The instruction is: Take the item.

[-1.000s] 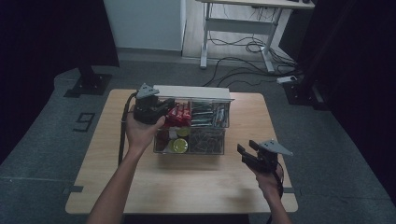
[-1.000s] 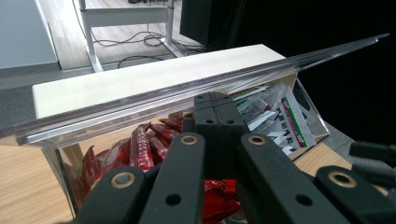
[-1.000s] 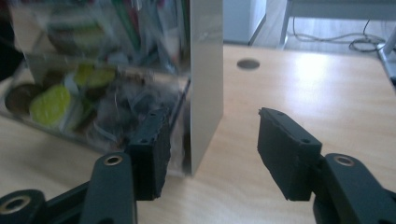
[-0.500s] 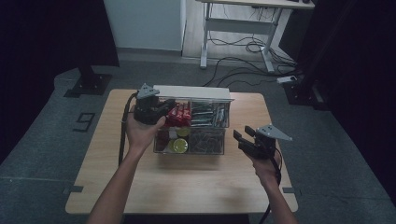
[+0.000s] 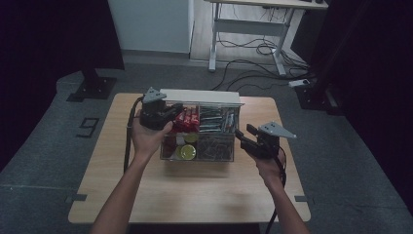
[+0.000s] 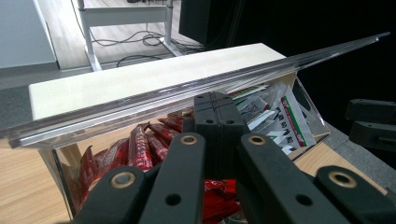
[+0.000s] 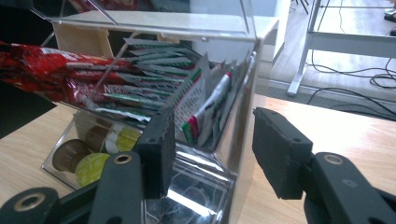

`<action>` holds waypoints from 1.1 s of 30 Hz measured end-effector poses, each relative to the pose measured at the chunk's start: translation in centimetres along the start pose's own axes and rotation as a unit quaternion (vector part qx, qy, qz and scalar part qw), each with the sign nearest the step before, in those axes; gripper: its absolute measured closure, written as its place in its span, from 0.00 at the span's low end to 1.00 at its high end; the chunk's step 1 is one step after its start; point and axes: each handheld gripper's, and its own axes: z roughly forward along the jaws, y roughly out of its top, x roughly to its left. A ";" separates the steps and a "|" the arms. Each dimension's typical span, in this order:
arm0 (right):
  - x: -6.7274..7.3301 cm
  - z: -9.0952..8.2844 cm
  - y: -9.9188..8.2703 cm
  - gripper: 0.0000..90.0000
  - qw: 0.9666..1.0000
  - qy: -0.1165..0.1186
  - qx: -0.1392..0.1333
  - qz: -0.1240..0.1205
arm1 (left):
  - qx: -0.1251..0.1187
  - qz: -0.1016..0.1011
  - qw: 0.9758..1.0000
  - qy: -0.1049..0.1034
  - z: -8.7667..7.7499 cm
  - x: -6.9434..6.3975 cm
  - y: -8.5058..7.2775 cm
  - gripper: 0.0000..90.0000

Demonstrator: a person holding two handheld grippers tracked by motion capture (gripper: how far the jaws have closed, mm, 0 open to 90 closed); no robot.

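A clear plastic organiser box [image 5: 216, 148] stands mid-table with its clear lid [image 5: 199, 96] raised. It holds red snack packets [image 5: 187, 118], white and green sachets [image 5: 214, 119] and round capsules [image 5: 185, 152]. My left gripper [image 5: 175, 111] is shut at the box's back left. Its tips [image 6: 217, 100] sit just under the lid's edge [image 6: 140, 100], above the red packets [image 6: 140, 149]. My right gripper [image 5: 245, 132] hovers open at the box's right side. Its jaws [image 7: 212, 119] have just been closing; the box's near right corner [image 7: 243, 116] lies between them, untouched.
The box rests on a light wooden table [image 5: 195, 190] with bare wood in front and on both sides. Beyond the table are a white desk frame [image 5: 243, 24], floor cables [image 5: 253, 53] and dark stands. Capsules [image 7: 88, 158] fill the lower front compartment.
My right gripper has risen from the table's front right and moved in toward the box's right side. The left gripper and the lid have stayed put.
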 end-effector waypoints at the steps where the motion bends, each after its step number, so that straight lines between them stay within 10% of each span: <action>1: 0.1 0.1 0.1 0.54 1.000 0.001 0.000 -0.001 | 0.000 0.000 1.000 0.000 0.0 0.0 0.0 1.00; 33: 2.0 3.4 2.1 0.56 1.000 0.012 0.013 -0.014 | 0.002 -0.002 1.000 -0.002 0.2 0.0 0.0 1.00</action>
